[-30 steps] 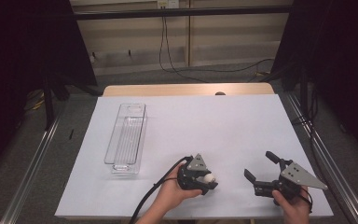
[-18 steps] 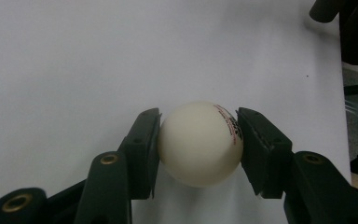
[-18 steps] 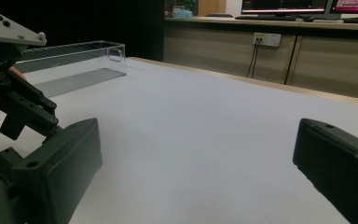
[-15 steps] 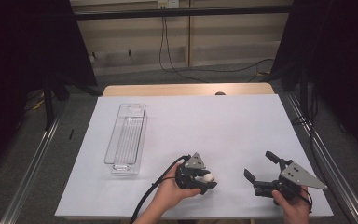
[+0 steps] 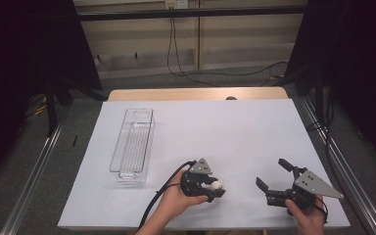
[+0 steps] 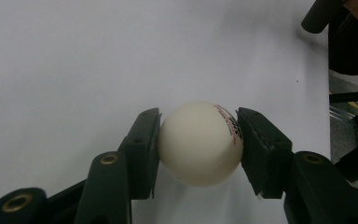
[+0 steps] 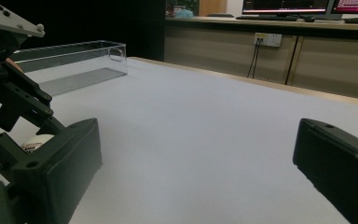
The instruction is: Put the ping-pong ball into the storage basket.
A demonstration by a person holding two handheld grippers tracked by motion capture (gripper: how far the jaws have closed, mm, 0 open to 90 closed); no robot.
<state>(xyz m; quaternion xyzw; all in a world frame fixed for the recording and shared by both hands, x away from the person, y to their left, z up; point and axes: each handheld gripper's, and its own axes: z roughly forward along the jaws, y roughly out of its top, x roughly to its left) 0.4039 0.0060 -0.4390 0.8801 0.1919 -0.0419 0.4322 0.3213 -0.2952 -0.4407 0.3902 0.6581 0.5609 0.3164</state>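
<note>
- While nothing has shifted over the last second, left gripper [image 6: 198, 140] stays clamped on the white ball [image 6: 200, 142].
- Right gripper [image 5: 274, 180] idle, jaws apart, empty.
- Clear tray [image 5: 127, 169] at 10 o'clock of the ball: likely drop target.

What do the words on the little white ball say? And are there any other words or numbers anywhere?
White ball, held between the left gripper's jaws: a small red and black print on its upper right side, too blurred to read.
Screens at the back in the right gripper view: lit, but their text is too small to read.
Clear plastic bin and white table cover: no writing that I can see.
</note>
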